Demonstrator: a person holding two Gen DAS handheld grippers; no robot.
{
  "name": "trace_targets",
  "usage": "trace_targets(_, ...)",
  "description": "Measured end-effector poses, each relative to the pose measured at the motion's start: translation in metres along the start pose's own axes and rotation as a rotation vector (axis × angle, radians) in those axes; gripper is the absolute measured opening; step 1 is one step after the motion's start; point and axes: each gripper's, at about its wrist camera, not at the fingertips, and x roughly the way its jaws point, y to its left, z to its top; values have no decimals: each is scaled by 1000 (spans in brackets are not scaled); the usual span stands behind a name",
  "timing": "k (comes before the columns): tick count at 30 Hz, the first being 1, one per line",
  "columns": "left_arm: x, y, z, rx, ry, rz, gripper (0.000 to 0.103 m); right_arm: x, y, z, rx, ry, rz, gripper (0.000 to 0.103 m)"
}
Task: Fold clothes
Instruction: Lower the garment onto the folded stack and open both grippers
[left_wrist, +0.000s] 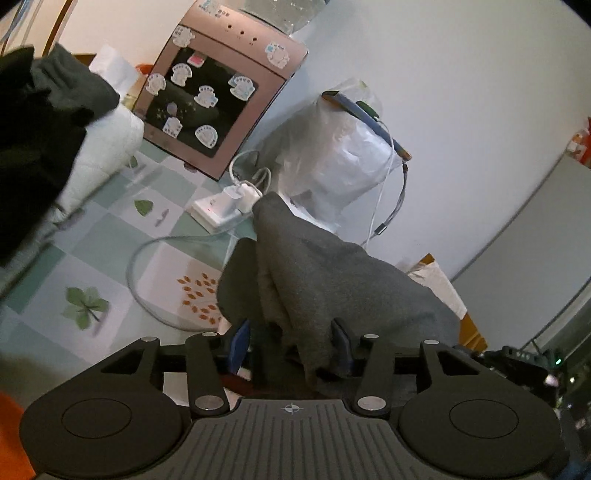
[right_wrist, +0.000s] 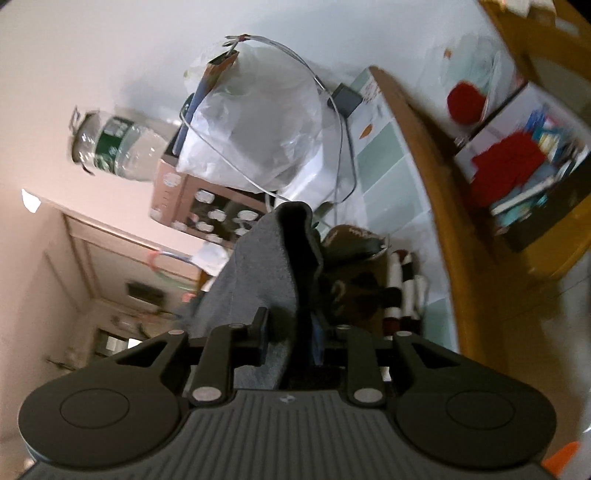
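Note:
A grey garment (left_wrist: 325, 280) rises in a bunched fold from between the fingers of my left gripper (left_wrist: 290, 341). Those jaws stand open: the left blue pad (left_wrist: 240, 343) is clear of the cloth, while the fabric drapes over the right finger. In the right wrist view, another upright fold of the grey garment (right_wrist: 258, 266) fills the narrow gap of my right gripper (right_wrist: 290, 332), and both pads touch the cloth. The garment's lower part is hidden behind the gripper bodies.
The leaf-patterned tablecloth (left_wrist: 88, 306) carries a pink sticker-covered appliance (left_wrist: 218, 99), a white power strip (left_wrist: 225, 206) with cables, a white plastic bag (left_wrist: 347, 155) and a dark clothes pile (left_wrist: 37, 129). More dark clothes (right_wrist: 354, 258) lie near the wooden table edge (right_wrist: 424, 166). A water bottle (right_wrist: 118, 147) stands behind.

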Motion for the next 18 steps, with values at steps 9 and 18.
trace_targets(9, -62, -6, 1, 82, 5, 43, 69, -33, 94, -32, -292, -55, -278, 34)
trace_targets(18, -136, -19, -7, 172, -2, 46, 84, -58, 182, -100, -496, -51, -334, 51)
